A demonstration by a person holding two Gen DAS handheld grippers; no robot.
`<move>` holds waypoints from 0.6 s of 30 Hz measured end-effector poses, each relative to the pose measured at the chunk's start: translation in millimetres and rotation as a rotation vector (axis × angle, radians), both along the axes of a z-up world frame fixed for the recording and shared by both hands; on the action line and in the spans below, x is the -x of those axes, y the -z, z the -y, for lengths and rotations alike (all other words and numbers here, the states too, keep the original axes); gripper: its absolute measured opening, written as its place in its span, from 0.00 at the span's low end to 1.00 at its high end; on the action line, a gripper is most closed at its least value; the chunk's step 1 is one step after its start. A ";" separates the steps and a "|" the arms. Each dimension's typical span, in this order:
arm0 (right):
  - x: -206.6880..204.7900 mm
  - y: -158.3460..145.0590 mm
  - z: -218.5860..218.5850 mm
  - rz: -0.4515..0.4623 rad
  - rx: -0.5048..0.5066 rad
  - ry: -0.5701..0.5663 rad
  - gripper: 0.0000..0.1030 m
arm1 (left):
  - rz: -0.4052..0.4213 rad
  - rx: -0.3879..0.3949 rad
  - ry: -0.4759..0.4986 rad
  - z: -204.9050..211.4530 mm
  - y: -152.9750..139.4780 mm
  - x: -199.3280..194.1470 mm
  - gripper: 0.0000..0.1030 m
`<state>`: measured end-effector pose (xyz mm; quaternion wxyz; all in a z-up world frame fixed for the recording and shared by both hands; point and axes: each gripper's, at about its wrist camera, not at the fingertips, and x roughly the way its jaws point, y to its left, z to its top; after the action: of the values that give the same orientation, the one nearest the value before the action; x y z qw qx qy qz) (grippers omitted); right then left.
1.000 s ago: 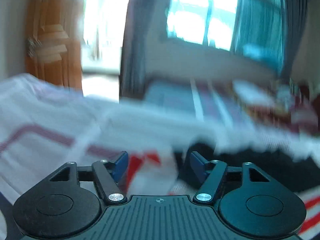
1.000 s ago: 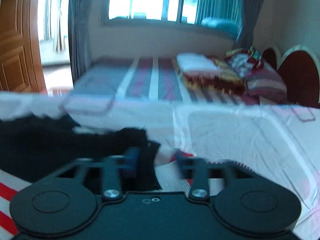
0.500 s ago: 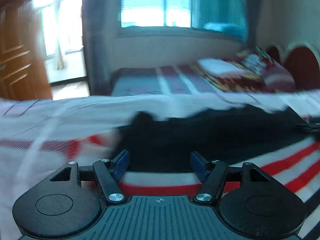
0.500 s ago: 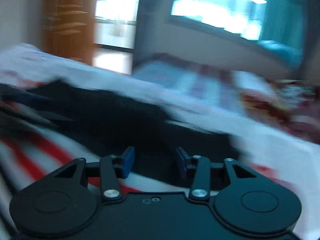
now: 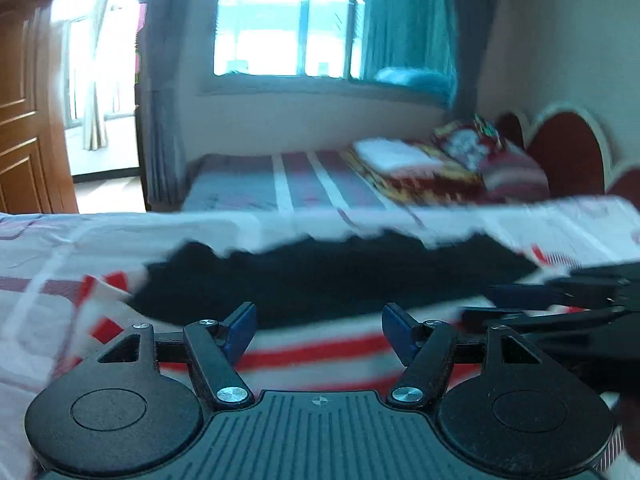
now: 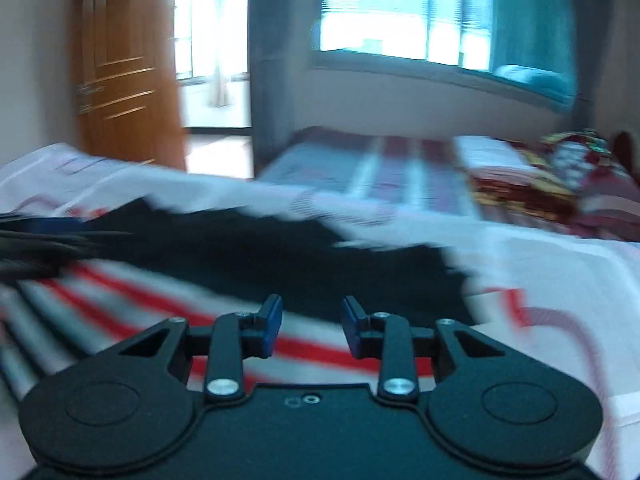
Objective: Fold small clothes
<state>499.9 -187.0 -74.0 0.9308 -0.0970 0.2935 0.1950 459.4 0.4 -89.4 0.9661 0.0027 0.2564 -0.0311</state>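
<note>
A small garment with a black upper part [image 5: 332, 276] and red, white and grey stripes [image 5: 316, 354] lies flat on the white bedsheet [image 5: 72, 240]. My left gripper [image 5: 318, 326] hovers over its striped edge, jaws wide open and empty. My right gripper [image 6: 310, 322] is over the striped part [image 6: 144, 300] near the black area [image 6: 280, 256], jaws apart and empty. The right gripper also shows in the left wrist view [image 5: 560, 300] at the right edge. The left gripper shows blurred in the right wrist view [image 6: 36, 240] at the left.
A second bed [image 5: 288, 180] with a striped cover stands behind, with folded blankets and pillows [image 5: 452, 160] and a red headboard [image 5: 568, 152]. A wooden door [image 6: 124, 84] is at the left and a window [image 5: 288, 32] with curtains at the back.
Both grippers have swung over the garment: the left view panned right, the right view panned left then back. The two grippers now face the striped edge side by side. Jaws stayed open.
</note>
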 end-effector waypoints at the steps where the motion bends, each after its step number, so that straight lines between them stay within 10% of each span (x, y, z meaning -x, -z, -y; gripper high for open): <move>1: 5.9 2.8 -8.4 0.001 0.008 -0.012 0.35 | -0.019 -0.018 -0.007 3.9 4.4 0.6 0.67; 7: 23.0 12.8 -8.8 0.008 0.137 0.008 0.32 | -0.049 -0.045 -0.137 -55.2 20.3 25.1 0.79; 10: 17.5 8.4 49.9 0.033 0.151 0.264 0.31 | -0.056 -0.023 -0.130 -91.9 24.3 33.7 0.79; 18: 30.6 -13.8 65.1 0.015 -0.011 0.244 0.38 | 0.002 -0.017 -0.067 -30.6 -1.5 48.6 0.79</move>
<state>469.3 -252.2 -60.1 0.9503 -0.0570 0.2952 0.0811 410.8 31.0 -87.9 0.9667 0.0023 0.2558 0.0037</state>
